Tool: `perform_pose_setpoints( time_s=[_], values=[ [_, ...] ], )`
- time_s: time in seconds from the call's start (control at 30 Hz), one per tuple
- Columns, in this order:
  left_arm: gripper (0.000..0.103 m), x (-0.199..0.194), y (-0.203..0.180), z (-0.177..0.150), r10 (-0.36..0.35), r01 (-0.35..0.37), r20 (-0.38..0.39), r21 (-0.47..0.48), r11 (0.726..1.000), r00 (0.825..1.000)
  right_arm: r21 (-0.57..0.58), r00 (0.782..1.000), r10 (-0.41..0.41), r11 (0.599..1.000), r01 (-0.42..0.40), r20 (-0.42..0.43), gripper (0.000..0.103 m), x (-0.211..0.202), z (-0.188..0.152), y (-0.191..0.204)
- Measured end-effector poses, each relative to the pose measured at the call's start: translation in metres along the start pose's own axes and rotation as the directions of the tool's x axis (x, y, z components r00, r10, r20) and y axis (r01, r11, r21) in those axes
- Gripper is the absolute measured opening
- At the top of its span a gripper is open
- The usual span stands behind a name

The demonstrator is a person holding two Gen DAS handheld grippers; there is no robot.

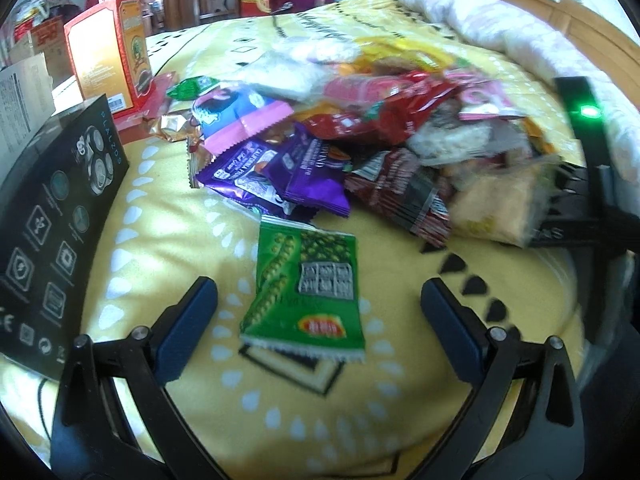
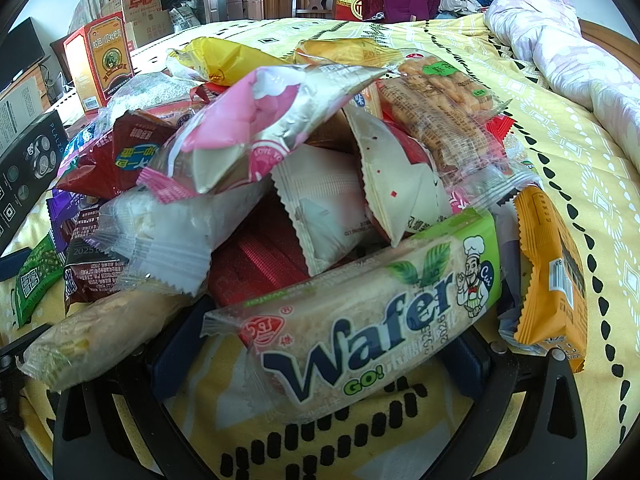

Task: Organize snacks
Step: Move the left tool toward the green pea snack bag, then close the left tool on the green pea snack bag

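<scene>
A: Left wrist view, what lies between the fingers?
B: The left gripper [image 1: 319,294] stands wide open, its blue-padded fingers [image 1: 185,328] at lower left and lower right. A green pea snack packet [image 1: 306,290] lies flat on the yellow patterned blanket [image 1: 168,232] between them, touching neither.

A: And above it?
B: The snack pile [image 1: 360,136] fills the centre and upper right: purple packets [image 1: 280,172] at its near edge, a dark red packet [image 1: 400,192] beside them, a blue-and-pink packet [image 1: 240,114] higher up. A black box [image 1: 52,216] stands at the left edge, an orange-red carton [image 1: 108,52] at upper left. The other tool, black with a green light [image 1: 588,112], enters at the right edge.

A: Right wrist view?
B: The right gripper [image 2: 320,356] is at the pile's near side, its blue fingers [image 2: 176,344] mostly covered by packets; a green-and-white Wafer packet [image 2: 360,312] lies slantwise across the gap. Whether the fingers pinch it cannot be told.

A: Neighbours?
B: A pink-and-silver packet [image 2: 256,120] tops the pile at centre, a clear bag of fried sticks [image 2: 444,112] at upper right, an orange packet [image 2: 548,276] at lower right. The pea packet shows at the left edge.
</scene>
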State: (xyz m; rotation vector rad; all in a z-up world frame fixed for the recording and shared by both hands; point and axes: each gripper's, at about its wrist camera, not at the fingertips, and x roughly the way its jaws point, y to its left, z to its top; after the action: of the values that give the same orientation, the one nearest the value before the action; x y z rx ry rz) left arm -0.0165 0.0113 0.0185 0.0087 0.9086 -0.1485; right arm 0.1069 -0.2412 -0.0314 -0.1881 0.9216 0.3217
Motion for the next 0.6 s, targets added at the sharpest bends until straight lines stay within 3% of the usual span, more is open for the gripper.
perform_pose_setpoints(
  time_s=[0.13,0.3,0.5,0.6],
  values=[
    [0.095,-0.015,0.011,-0.001,-0.046,0.046,0.008,-0.051,0.998,0.999,0.0,1.0,0.0,1.0,0.0,0.0,0.103,0.0,0.0,0.0],
    [0.096,-0.021,0.011,0.013,-0.024,0.025,0.039,-0.025,0.999,0.999,0.0,1.0,0.0,1.0,0.0,0.0,0.103,0.0,0.0,0.0],
    [0.093,0.014,0.018,0.018,0.015,-0.016,-0.057,-0.016,1.0,0.998,0.0,1.0,0.0,1.0,0.0,0.0,0.103,0.0,0.0,0.0],
    [0.064,0.017,0.014,0.019,0.001,-0.002,-0.076,-0.007,1.0,0.997,-0.003,1.0,-0.004,1.0,0.004,0.0,0.103,0.0,-0.001,0.0]
  ],
)
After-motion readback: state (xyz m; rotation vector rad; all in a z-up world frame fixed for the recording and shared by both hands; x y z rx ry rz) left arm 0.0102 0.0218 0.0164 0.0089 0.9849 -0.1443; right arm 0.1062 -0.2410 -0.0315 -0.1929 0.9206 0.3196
